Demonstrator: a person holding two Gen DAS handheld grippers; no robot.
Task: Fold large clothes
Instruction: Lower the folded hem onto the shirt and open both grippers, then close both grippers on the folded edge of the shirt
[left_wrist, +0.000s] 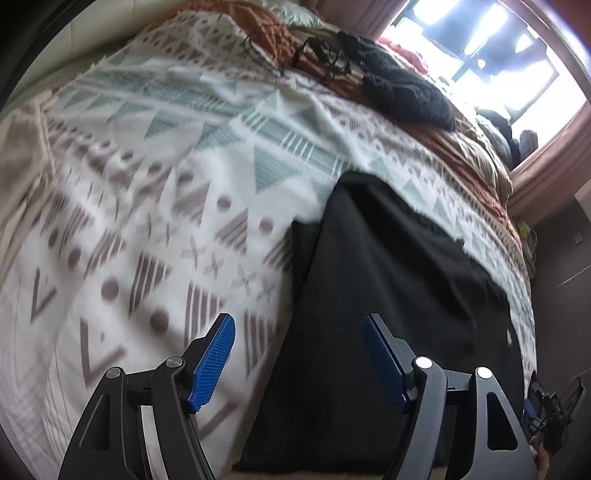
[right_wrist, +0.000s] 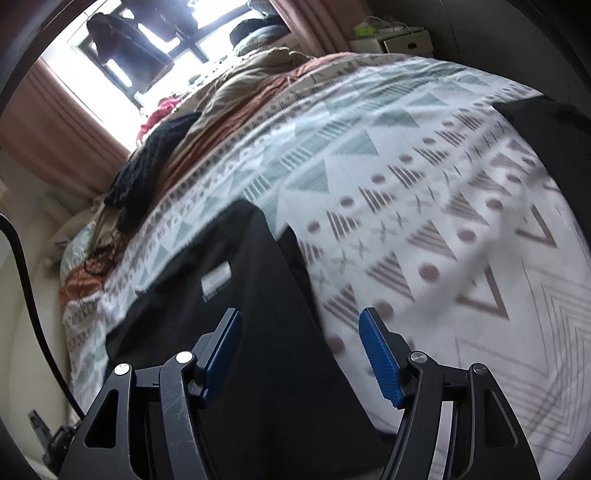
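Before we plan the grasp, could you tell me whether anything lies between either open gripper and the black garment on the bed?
Nothing visible does. The left gripper and right gripper hang open directly over the black garment; the knitted dark item lies far off.

Counted on the bed

One black garment (left_wrist: 388, 295) (right_wrist: 236, 295), one patterned blanket (left_wrist: 166, 184), one dark knitted item (left_wrist: 406, 88), one window (left_wrist: 480, 44), and two grippers, left (left_wrist: 299, 354) and right (right_wrist: 300, 350), each with two blue pads (left_wrist: 214, 362).

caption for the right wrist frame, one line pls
Open right gripper poised over folded black garment on patterned bedspread.
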